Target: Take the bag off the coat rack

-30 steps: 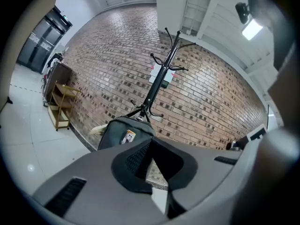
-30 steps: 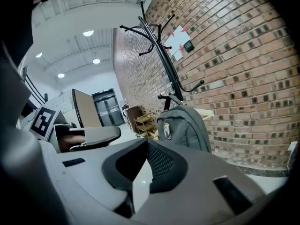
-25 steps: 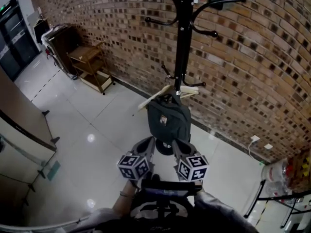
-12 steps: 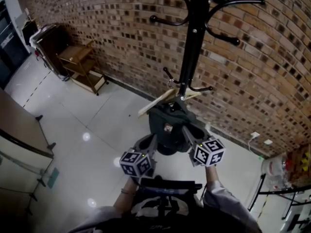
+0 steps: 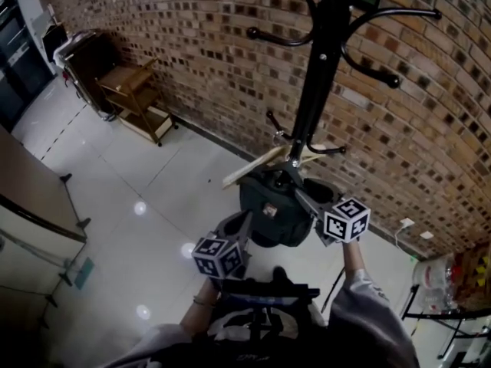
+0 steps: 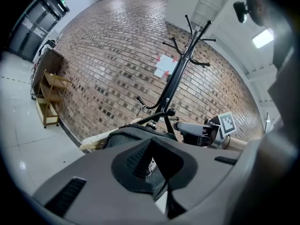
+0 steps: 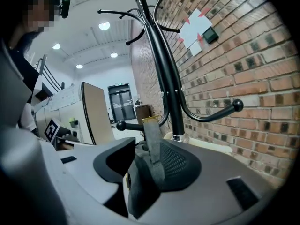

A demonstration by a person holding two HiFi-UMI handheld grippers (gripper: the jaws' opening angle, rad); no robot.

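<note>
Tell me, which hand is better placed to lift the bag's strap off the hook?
Right. The right gripper is up at the hook, jaws opening around the strap; the left gripper sits lower, beside the bag.

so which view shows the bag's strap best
The right gripper view: the strap runs up between the right gripper's opening jaws to a peg. The head view shows only the bag from above; the left gripper view, its top.

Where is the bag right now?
Head view, centre: the bag hangs low on the coat rack, just below a wooden hanger, with its strap between the opening jaws of the right gripper.
</note>
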